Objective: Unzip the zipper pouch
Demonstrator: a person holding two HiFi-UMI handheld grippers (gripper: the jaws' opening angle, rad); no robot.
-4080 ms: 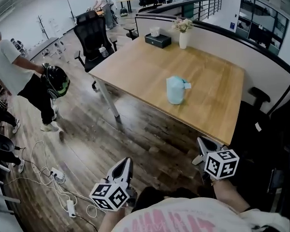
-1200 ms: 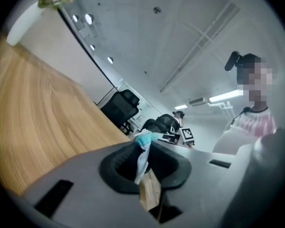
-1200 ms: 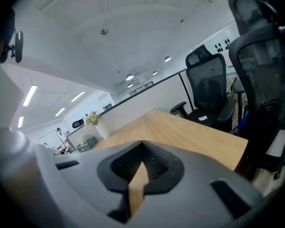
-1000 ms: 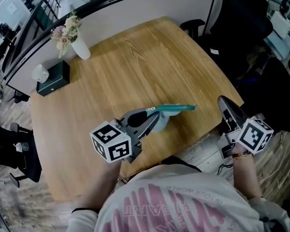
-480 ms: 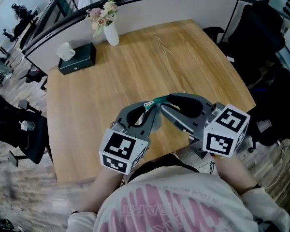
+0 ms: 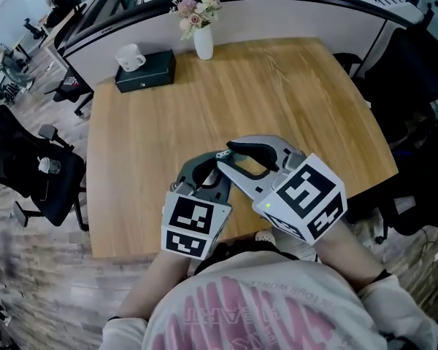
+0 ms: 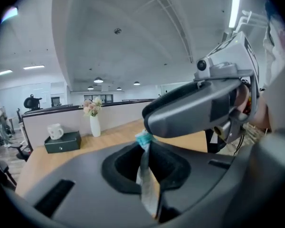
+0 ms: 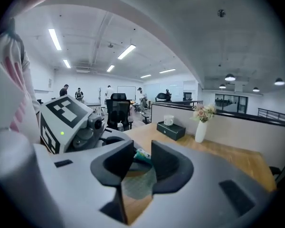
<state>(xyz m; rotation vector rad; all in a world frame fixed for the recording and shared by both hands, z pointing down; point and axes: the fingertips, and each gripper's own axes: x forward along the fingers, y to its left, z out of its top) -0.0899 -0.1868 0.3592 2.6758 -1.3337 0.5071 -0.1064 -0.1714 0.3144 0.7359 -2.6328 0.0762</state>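
Note:
The teal zipper pouch (image 7: 146,175) is held up over the near part of the wooden table (image 6: 292,93). My left gripper (image 6: 217,172) is shut on its edge, and the fabric stands as a thin strip between the jaws. The pouch's teal zipper end (image 8: 141,156) pokes out past the fingertips. My right gripper (image 6: 232,157) meets it from the right. Its jaws are opening, with the zipper end between them and neither pad pressing on it. In the head view both grippers hide nearly all of the pouch.
A white vase of flowers (image 6: 202,41) and a black box with a white cup (image 6: 146,70) stand at the table's far edge by a partition. Black office chairs stand at the left (image 6: 29,173) and right (image 6: 416,71). The table's near edge runs just under the grippers.
The right gripper has swung in from beyond the table's right edge to the pouch's end and its jaws have parted. The left gripper keeps its hold.

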